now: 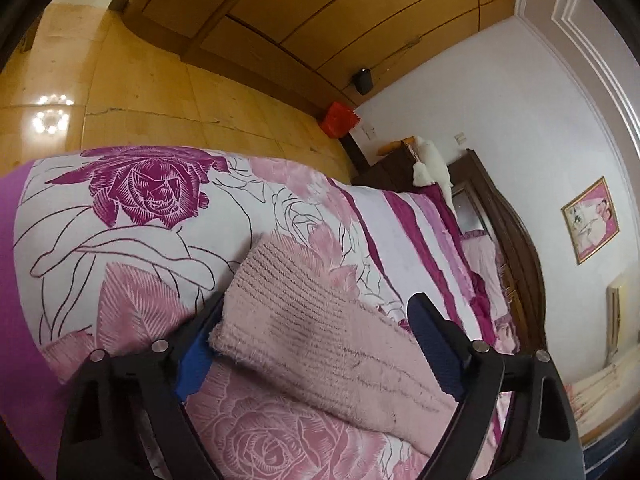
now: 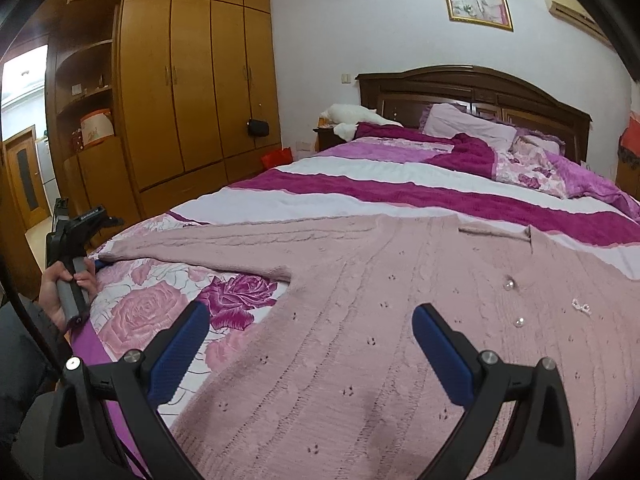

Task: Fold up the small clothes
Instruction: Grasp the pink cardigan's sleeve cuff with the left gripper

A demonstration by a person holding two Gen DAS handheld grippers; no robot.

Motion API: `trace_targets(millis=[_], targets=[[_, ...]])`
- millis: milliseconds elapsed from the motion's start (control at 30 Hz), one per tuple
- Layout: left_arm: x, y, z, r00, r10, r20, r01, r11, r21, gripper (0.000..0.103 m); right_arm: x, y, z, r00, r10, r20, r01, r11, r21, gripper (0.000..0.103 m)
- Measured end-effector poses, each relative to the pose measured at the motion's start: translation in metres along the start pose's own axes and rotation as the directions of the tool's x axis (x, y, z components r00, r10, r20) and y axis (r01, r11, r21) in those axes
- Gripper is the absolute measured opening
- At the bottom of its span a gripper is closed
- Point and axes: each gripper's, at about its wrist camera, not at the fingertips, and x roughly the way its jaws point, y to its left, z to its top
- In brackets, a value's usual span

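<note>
While the pink cardigan lies flat near the bed's foot, the left gripper brackets its cuff unclamped; the right gripper hovers open. Closing shallow risks the knit slipping or snagging the quilt.

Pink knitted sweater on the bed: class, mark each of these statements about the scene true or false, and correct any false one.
1. The sweater lies spread flat on the floral bedspread. True.
2. The left gripper has the sleeve cuff between its open jaws. True.
3. The right gripper is clamped on a button. False: its jaws are open above the sweater's body, holding nothing.
4. The sweater is already folded in half. False: body and sleeve lie stretched out.
5. The wardrobe doors stand open. False: they are closed.
</note>
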Motion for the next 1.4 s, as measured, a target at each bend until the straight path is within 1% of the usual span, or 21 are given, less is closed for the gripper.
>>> trace_targets(millis=[67, 100, 133, 167, 200, 233, 267, 300, 367, 500, 600, 733, 833, 900, 1000, 1067, 1133, 1167, 1267, 1333, 1400], targets=[[-0.006, 0.001, -0.007, 1.0, -0.002, 0.024, 0.002, 1.0, 0.023, 0.063, 0.002, -0.004, -0.001, 1.0, 0.001, -0.007, 0.0, 1.0, 0.012, 0.103], [-0.007, 0.002, -0.008, 1.0, 0.006, 0.031, -0.007, 1.0, 0.023, 0.057, 0.002, -0.005, -0.001, 1.0, 0.003, -0.009, -0.003, 1.0, 0.017, 0.103], [-0.008, 0.005, -0.007, 0.999, 0.019, 0.034, -0.019, 1.0, 0.012, 0.048, 0.002, -0.007, -0.002, 1.0, 0.006, -0.014, -0.006, 1.0, 0.025, 0.103], [-0.01, 0.007, -0.007, 0.999, 0.032, 0.038, -0.031, 0.999, -0.007, 0.042, 0.002, -0.009, -0.002, 1.0, 0.007, -0.016, -0.007, 1.0, 0.029, 0.103], [-0.011, 0.01, -0.007, 0.998, 0.048, 0.04, -0.047, 0.999, -0.027, 0.028, 0.001, -0.01, -0.002, 1.0, 0.007, -0.016, -0.006, 0.999, 0.031, 0.103], [-0.01, 0.014, -0.005, 0.996, 0.084, 0.038, -0.082, 0.995, -0.053, 0.01, 0.0, -0.011, -0.003, 1.0, 0.006, -0.017, -0.005, 1.0, 0.028, 0.103], [-0.01, 0.017, -0.006, 0.994, 0.103, 0.035, -0.1, 0.993, -0.068, 0.001, -0.001, -0.013, -0.003, 1.0, 0.004, -0.016, -0.004, 1.0, 0.022, 0.103], [-0.009, 0.018, -0.005, 0.993, 0.112, 0.028, -0.11, 0.991, -0.081, 0.0, -0.002, -0.014, -0.002, 1.0, 0.002, -0.015, -0.002, 1.0, 0.017, 0.103], [-0.007, 0.015, -0.004, 0.995, 0.1, 0.025, -0.097, 0.992, -0.074, 0.0, -0.005, -0.018, -0.001, 1.0, -0.009, -0.008, 0.009, 1.0, 0.003, 0.103], [-0.008, -0.01, -0.005, 0.994, 0.094, 0.048, -0.095, 0.995, 0.008, 0.0, -0.007, -0.031, 0.001, 0.999, -0.034, -0.012, 0.034, 0.999, 0.005, 0.103], [-0.006, -0.038, -0.004, 0.997, 0.064, 0.04, -0.066, 0.996, 0.053, 0.0, -0.012, -0.044, 0.003, 0.999, -0.052, 0.001, 0.052, 0.998, 0.029, 0.103], [-0.008, -0.093, -0.009, 0.998, 0.021, 0.052, -0.028, 0.989, 0.147, 0.0, -0.02, -0.068, 0.002, 0.997, -0.079, 0.001, 0.079, 0.995, 0.066, 0.103], [-0.012, -0.129, -0.024, 0.998, -0.034, 0.045, 0.023, 0.976, 0.216, 0.0, -0.028, -0.084, 0.004, 0.995, -0.104, 0.006, 0.104, 0.993, 0.063, 0.103], [-0.012, -0.152, -0.037, 0.997, -0.066, 0.041, 0.053, 0.964, 0.261, 0.0, -0.035, -0.094, 0.007, 0.988, -0.154, 0.032, 0.152, 0.988, 0.04, 0.103], [-0.002, -0.185, -0.06, 0.995, -0.096, 0.005, 0.09, 0.945, 0.316, 0.0, -0.046, -0.118, 0.011, 0.973, -0.221, 0.072, 0.22, 0.975, 0.023, 0.103], [0.01, -0.21, -0.078, 0.997, -0.072, -0.019, 0.074, 0.93, 0.36, 0.0, -0.05, -0.141, 0.011, 0.967, -0.238, 0.087, 0.233, 0.97, 0.062, 0.103], [0.02, -0.232, -0.097, 0.997, -0.073, -0.039, 0.082, 0.919, 0.386, 0.0, -0.052, -0.169, 0.009, 0.966, -0.243, 0.087, 0.234, 0.967, 0.099, 0.103], [0.023, -0.238, -0.103, 0.996, -0.074, -0.047, 0.086, 0.917, 0.39, 0.0, -0.052, -0.178, 0.008, 0.965, -0.251, 0.083, 0.242, 0.965, 0.102, 0.103], [0.03, -0.266, -0.129, 0.995, -0.067, -0.068, 0.089, 0.903, 0.421, 0.0, -0.052, -0.212, 0.003, 0.951, -0.306, 0.043, 0.3, 0.948, 0.101, 0.103], [0.035, -0.282, -0.146, 0.993, -0.072, -0.09, 0.104, 0.895, 0.434, 0.0, -0.059, -0.239, 0.001, 0.953, -0.302, 0.024, 0.295, 0.944, 0.149, 0.103], [0.038, -0.294, -0.163, 0.991, -0.077, -0.113, 0.12, 0.886, 0.447, 0.0, -0.069, -0.263, -0.001, 0.952, -0.306, 0.027, 0.294, 0.934, 0.205, 0.103]])
